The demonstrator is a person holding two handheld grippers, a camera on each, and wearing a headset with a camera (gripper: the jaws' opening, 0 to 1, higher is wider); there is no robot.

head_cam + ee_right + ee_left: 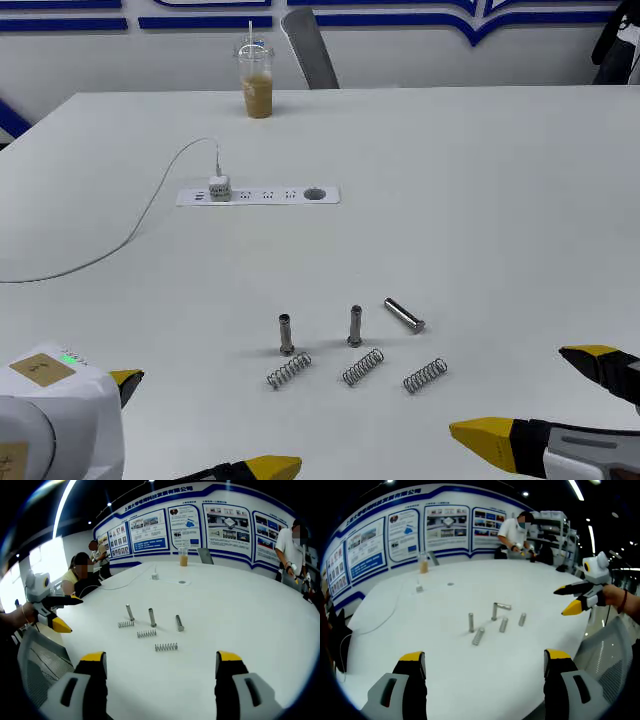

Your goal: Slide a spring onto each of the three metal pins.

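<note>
Both grippers sit at the near edge of the table (pixel 500 200), nothing held. Left gripper (pixel 200 421) is low-left with its jaws spread wide and empty. Right gripper (pixel 530 392) is low-right, also wide and empty, with its tips pointing inward toward the parts. Each is near the parts but clear of them.

Next out is a row of three springs lying flat: left spring (pixel 289 370), middle spring (pixel 363 367), right spring (pixel 425 375). Just behind each spring is its pin. The left pin (pixel 286 334) and middle pin (pixel 355 326) stand upright on their heads. The right pin (pixel 404 315) lies on its side, head toward the right spring. No spring is on a pin yet, so the task looks unstarted and the step is likely the first spring pick.

To do it well, close the jaws lightly across the mid coils so the spring doesn't squash or shoot out. Lift it and line its bore up over the pin's plain top end. Steady the pin with the other gripper, since the upright ones look easy to tip. The lying pin probably needs holding by its head or standing up first.

Farther back are a power strip (pixel 258 195) with a white charger (pixel 219 187) and a cable (pixel 140 225). A drink cup (pixel 257 85) stands at the far edge.
</note>
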